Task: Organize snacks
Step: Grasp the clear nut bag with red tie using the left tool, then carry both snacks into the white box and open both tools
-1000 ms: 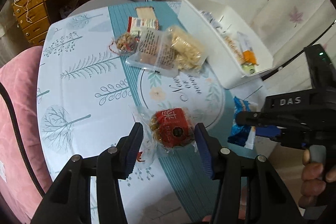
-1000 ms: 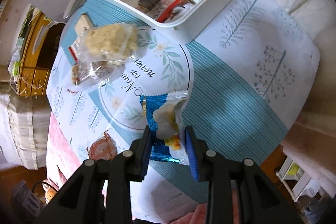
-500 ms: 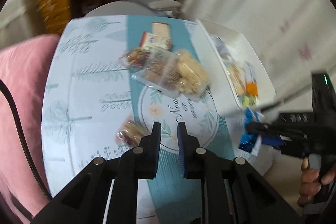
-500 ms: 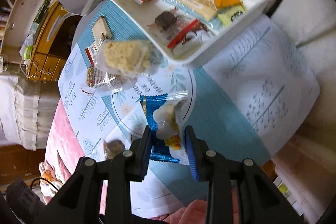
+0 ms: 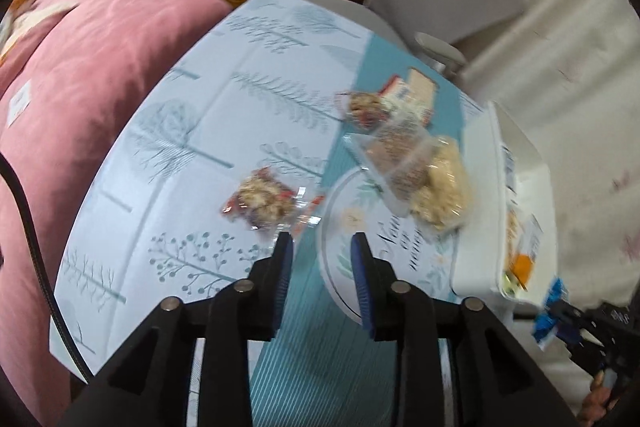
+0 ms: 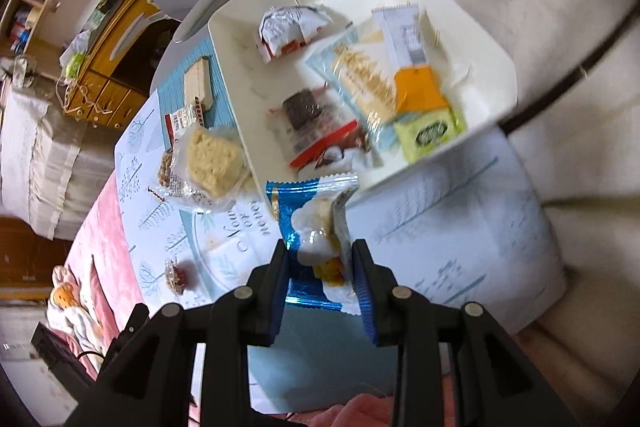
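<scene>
snacks: a blue packet [image 6: 310, 227] is gripped by the right tool [image 6: 320, 267] above the table [image 6: 460, 227] edge beside the white bin [image 6: 472, 39]. the left tool [image 5: 322, 261] is opening, empty, over a nut packet [image 5: 262, 201].

Your right gripper [image 6: 320, 263] has blue pads on black arms and pinches a shiny blue-and-white packet [image 6: 310, 227] with yellow print. The bin [image 6: 496, 67] is cream white. Inside it: an orange-and-white wrapper [image 6: 416, 83], a pale green sachet [image 6: 430, 137]. The tablecloth [image 5: 208, 131] is pale blue with grey-teal trees and a teal striped band.
</scene>
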The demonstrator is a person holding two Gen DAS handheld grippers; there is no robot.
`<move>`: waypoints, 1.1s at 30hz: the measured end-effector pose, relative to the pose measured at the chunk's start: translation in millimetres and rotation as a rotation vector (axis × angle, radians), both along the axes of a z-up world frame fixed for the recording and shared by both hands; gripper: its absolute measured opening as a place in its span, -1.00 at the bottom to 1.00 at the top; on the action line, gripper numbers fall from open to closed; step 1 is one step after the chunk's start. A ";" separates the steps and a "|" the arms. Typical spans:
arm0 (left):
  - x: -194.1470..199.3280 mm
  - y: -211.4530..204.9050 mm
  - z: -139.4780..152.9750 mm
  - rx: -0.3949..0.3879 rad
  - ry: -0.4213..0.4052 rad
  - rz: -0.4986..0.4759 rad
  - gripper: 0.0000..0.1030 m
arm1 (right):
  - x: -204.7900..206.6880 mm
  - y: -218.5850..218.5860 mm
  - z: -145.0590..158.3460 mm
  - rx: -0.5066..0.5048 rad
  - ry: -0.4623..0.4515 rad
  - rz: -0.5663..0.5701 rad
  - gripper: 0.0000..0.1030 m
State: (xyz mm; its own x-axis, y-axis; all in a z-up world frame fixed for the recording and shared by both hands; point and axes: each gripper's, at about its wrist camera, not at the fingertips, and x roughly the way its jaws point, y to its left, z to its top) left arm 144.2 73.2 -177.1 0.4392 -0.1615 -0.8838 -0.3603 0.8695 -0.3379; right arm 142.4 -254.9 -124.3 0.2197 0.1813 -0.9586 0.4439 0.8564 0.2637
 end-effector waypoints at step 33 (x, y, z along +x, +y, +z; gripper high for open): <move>48.8 7.0 -96.2 0.122 0.075 0.312 -0.20 | 35.2 -94.2 -7.4 -0.118 -0.023 0.169 -0.40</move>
